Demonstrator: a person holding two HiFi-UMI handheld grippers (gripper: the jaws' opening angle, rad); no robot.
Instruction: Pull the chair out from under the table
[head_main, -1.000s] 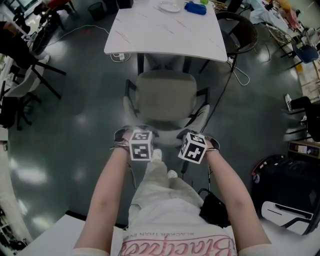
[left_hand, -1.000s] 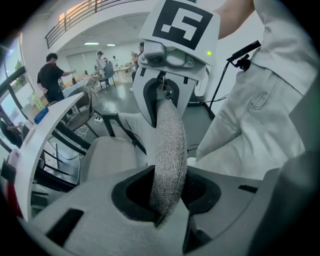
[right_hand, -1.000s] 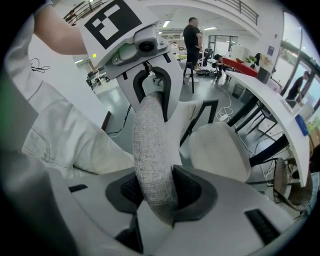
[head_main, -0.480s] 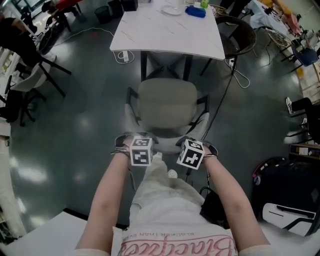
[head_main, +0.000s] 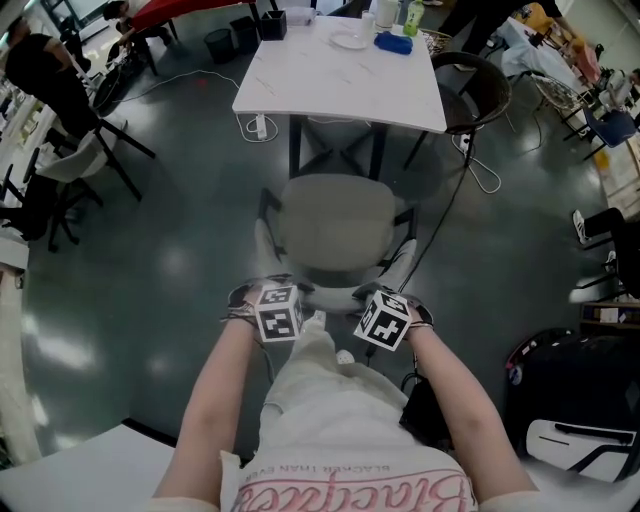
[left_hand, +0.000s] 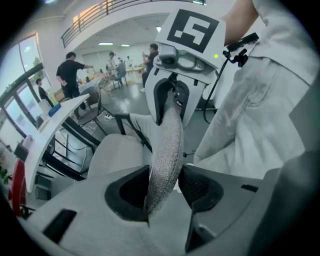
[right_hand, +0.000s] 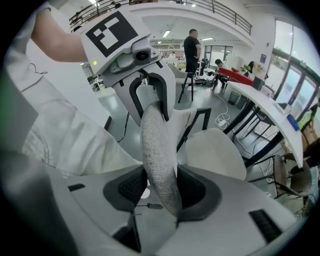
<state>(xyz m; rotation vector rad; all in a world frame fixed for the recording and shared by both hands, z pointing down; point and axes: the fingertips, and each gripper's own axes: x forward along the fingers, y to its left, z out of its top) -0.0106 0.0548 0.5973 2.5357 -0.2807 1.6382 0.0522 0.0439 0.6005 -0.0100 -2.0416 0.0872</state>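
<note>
This is a large open-plan office or shared workspace. A glossy dark grey concrete floor (head_main: 170, 250) runs under a white marble-patterned rectangular table (head_main: 340, 75) and black-legged chairs (head_main: 75, 160), with a white power strip (head_main: 259, 127) lying on it. The gripper views show a long white curved table (right_hand: 270, 112), tall glazed windows (right_hand: 295, 65), a railed upper gallery (left_hand: 95, 15), ceiling strip lights (right_hand: 166, 34), and people (left_hand: 71, 75) standing among further tables.

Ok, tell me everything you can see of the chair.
The chair is upholstered in pale grey fabric, with a rounded seat, a curved backrest and dark side struts. It stands upright on the dark floor, clear of the white table. The backrest's top edge sits between the fingers of the left gripper and right gripper, which have just been opening.
</note>
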